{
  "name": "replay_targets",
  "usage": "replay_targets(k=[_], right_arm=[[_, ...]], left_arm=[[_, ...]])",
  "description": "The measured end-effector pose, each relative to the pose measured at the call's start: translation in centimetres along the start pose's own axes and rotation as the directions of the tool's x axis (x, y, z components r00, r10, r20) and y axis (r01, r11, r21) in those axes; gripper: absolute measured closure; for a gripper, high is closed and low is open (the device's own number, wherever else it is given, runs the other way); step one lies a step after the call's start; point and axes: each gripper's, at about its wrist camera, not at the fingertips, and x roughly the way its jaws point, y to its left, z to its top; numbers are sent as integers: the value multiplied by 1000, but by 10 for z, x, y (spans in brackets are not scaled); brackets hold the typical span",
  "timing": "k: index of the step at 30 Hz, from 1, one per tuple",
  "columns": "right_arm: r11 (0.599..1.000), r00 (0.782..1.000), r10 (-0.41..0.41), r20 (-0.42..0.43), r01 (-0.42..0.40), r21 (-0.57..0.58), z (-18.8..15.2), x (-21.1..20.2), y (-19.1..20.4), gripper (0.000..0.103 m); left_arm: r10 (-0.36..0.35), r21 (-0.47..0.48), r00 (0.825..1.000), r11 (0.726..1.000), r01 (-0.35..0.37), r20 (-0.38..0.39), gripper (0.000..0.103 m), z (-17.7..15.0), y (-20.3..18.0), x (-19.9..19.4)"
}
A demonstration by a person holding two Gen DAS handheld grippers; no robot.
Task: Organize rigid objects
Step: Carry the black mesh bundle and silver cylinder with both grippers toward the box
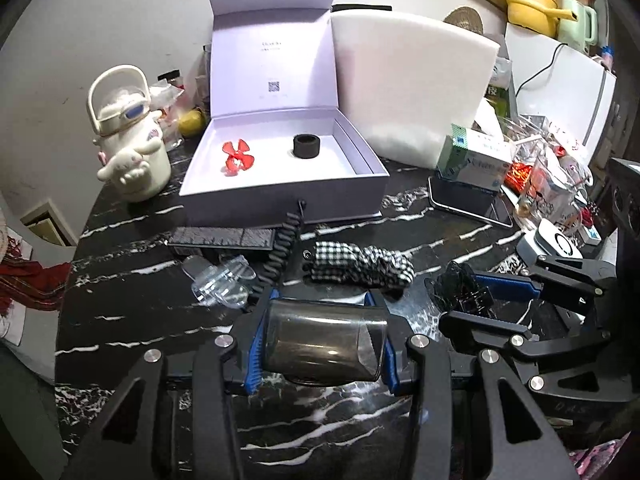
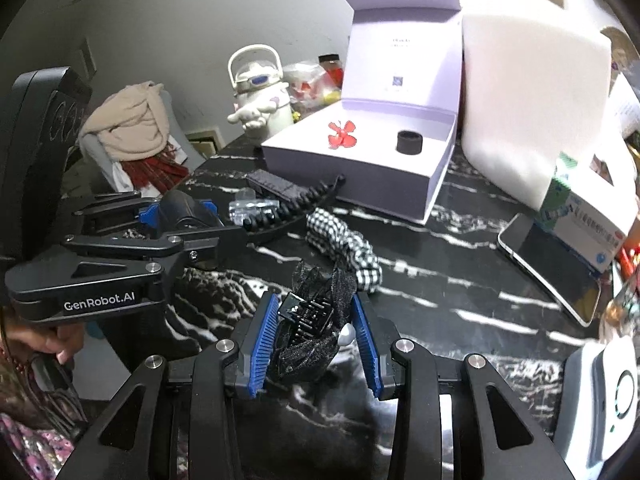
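1. The left claw (image 1: 320, 344) pinches a smoky translucent cup (image 1: 326, 346) lying on its side between the blue pads, low at 6 o'clock in the left wrist view, above the black marble tabletop (image 1: 140, 320).
2. The right claw (image 2: 316, 336) pinches a black hair clip with lace (image 2: 310, 316), its comb teeth showing between the blue pads; in the left wrist view that claw sits at 4 o'clock.
3. The open lavender gift box (image 1: 280, 196) stands toward 12 o'clock, lid upright. Inside lie a red flower-shaped clip (image 1: 236, 156) at the left and a black ring-shaped band (image 1: 306, 146) nearer the middle, well apart.
4. Between the claws and the box lie a checked scrunchie (image 1: 360, 266), a black coiled cord (image 1: 284, 248), a clear plastic piece (image 1: 220, 284) and a flat black comb-like bar (image 1: 222, 238).
5. A cream character kettle (image 1: 132, 148) stands at 10 o'clock, just beside the box; a white foam block (image 1: 412, 88) leans behind the box at 1 o'clock.
6. A phone (image 2: 556, 264) lies at 3 o'clock in the right wrist view, under a medicine carton (image 2: 580, 220).
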Motion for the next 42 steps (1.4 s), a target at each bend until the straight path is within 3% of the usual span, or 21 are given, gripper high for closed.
replay_targets(k=[17,31,42], right_arm=[[993,999,-1,46,7,-118,54,7,4,65],[989,995,-9,95,23,-145,109,8,-8,65],[981,988,-55,145,81,-178,160,13,-20,65]], left_arm=[[8,2,1000,1000,-8,29,59,43,21,-1],[17,97,995,995,-27,98,59,104,29,5],[-11,137,991,991,-7,135,59,148,34,20]])
